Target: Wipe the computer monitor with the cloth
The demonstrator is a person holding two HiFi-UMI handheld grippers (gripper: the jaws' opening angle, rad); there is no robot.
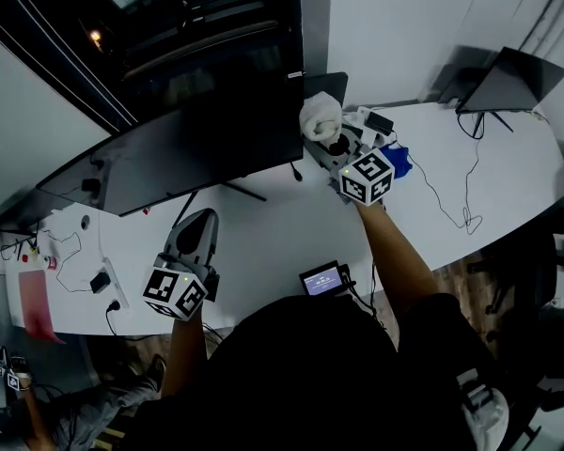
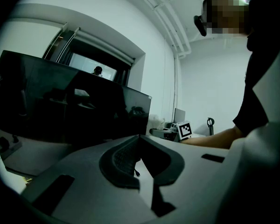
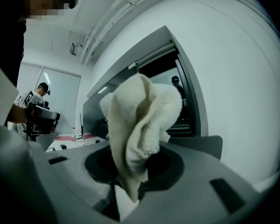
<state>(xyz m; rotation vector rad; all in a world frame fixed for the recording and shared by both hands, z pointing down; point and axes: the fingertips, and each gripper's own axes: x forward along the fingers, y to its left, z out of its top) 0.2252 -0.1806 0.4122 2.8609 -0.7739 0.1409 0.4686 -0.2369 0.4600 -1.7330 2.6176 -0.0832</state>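
Bunched cream terry cloth (image 3: 140, 120) held up, ready for wiping.
Nearest, left gripper (image 1: 200, 222) over the white worktop (image 1: 282, 233), fingers pressed together, empty; beyond, right gripper (image 1: 331, 145) fingers pinching the cloth just beside the wide black computer monitor (image 1: 207, 130). Flatten first, then sweep along its left-right long axis; screen facing the person.

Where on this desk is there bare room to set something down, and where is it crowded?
Bare: the desk between the monitor's foot, the left tongs and the small screen; also right of the cable, in front of the laptop. Crowded: the left end with the power strip, and around the cloth.
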